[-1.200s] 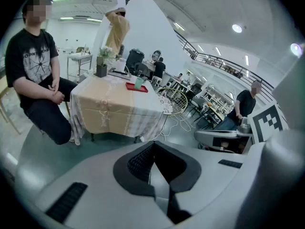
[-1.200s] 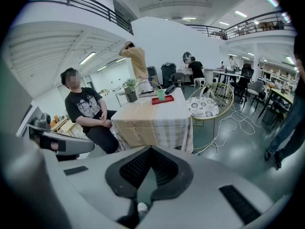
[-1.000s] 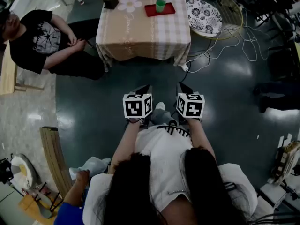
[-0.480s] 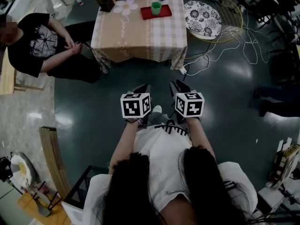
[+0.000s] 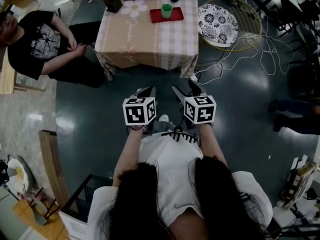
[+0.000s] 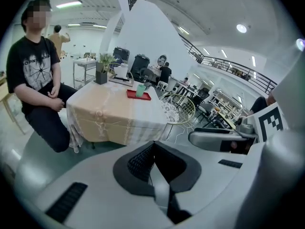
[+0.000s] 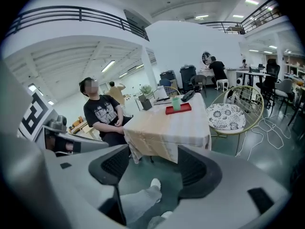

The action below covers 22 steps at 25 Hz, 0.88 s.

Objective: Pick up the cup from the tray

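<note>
The desk (image 5: 150, 39) stands on a dark floor (image 5: 90, 109); the green cup (image 5: 167, 10) sits upright on the red tray (image 5: 156, 17) near the desk's far edge. The left gripper (image 5: 145, 91) has its jaws together and empty. The right gripper (image 5: 184, 87) has its jaws opening with nothing between them

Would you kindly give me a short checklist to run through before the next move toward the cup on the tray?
1. The cup stands upright on the red tray: ok.
2. Right gripper ready: ok; its jaws are opening with nothing between them.
3. Left gripper free: ok; jaws together, holding nothing.
4. Cup within reach: not ok; the table stands well ahead across the floor.
5. Walkway to the table's near edge: ok; the seated person is off to the left, the cables off to the right.
6. Cup's contents: cannot tell.
</note>
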Tool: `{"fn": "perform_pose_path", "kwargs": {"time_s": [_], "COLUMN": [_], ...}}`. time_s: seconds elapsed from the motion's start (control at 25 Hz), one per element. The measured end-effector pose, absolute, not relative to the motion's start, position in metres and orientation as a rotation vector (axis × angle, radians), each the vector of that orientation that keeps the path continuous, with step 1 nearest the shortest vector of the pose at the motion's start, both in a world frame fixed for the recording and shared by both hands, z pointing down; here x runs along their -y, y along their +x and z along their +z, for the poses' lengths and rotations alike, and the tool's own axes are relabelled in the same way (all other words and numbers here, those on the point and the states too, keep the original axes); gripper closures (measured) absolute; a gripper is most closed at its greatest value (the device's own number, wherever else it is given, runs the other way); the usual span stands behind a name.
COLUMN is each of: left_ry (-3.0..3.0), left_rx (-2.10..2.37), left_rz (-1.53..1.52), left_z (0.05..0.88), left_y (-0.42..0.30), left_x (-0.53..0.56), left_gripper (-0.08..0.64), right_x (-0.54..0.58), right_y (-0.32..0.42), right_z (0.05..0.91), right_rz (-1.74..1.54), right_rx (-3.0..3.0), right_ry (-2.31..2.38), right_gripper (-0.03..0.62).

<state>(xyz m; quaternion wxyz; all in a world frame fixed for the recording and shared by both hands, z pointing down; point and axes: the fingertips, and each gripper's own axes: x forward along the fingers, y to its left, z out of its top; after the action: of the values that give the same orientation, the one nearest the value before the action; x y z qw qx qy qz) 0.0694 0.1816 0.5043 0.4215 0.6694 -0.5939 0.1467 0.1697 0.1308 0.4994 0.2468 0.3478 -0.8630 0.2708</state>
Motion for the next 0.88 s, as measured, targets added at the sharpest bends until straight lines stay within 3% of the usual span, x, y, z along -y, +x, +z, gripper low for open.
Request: {"fn": "perform_pose_path", "kwargs": {"time_s": [0.88], "left_ry": [1.695], "left_rx": [1.405], "left_rz": [0.380], "left_z": [0.515], "left_y": [-0.016], "left_x": [-0.001], "left_gripper": [0.552], "right_x": [0.045], "right_y": [0.091], "right_z": [0.505], "right_rz": [0.746], "right_rx": [2.295], "right_ry": [1.002], "right_gripper": [0.247]}}
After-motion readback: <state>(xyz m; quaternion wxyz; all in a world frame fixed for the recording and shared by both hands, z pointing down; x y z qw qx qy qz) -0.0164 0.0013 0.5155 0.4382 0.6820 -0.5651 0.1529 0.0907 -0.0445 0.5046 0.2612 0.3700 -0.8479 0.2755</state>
